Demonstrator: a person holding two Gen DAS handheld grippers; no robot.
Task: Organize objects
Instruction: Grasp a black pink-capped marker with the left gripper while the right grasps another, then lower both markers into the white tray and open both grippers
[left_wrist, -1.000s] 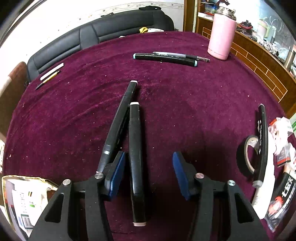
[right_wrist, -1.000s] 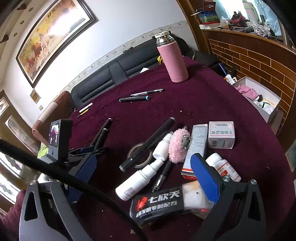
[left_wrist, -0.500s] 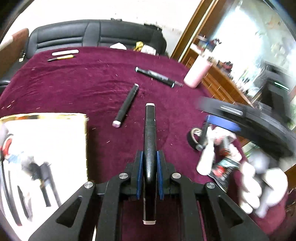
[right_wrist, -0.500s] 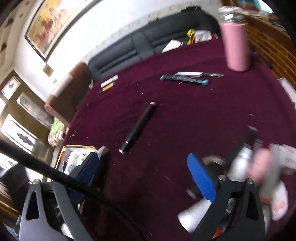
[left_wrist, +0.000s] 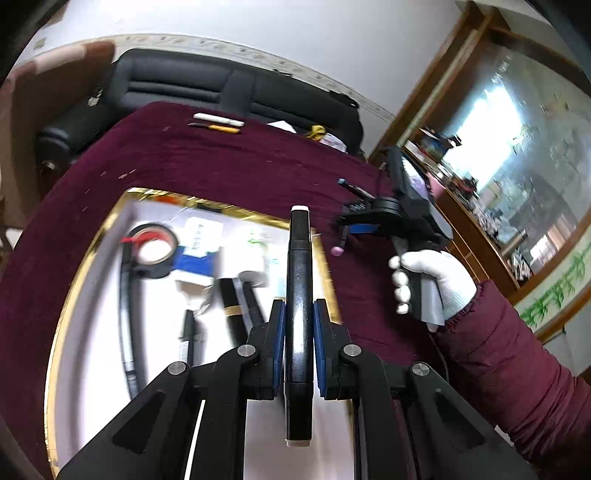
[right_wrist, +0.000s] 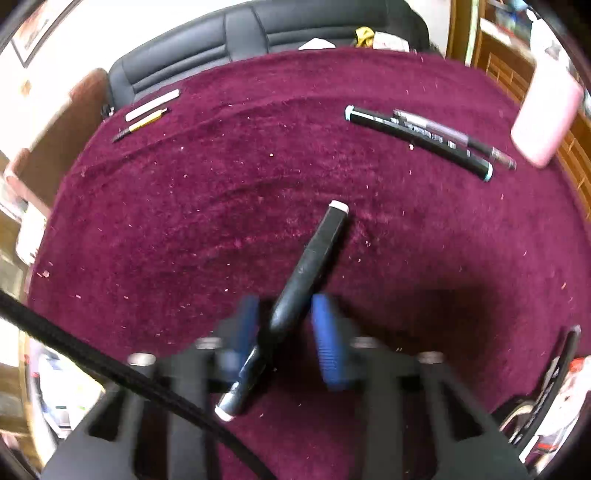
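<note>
Black marker (left_wrist: 299, 295) clamped in left jaws, second marker (right_wrist: 314, 258) between closing right jaws, lettering unreadable.

Maroon-clothed table (right_wrist: 229, 206) bearing gold-rimmed box (left_wrist: 92, 251), black marker (right_wrist: 317, 254), perhaps pens (right_wrist: 432, 138).

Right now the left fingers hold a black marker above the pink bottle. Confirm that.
Not quite. The left gripper does clamp the black marker, but it hangs above the gold-rimmed white box, not a pink bottle, as the left wrist view shows.
</note>
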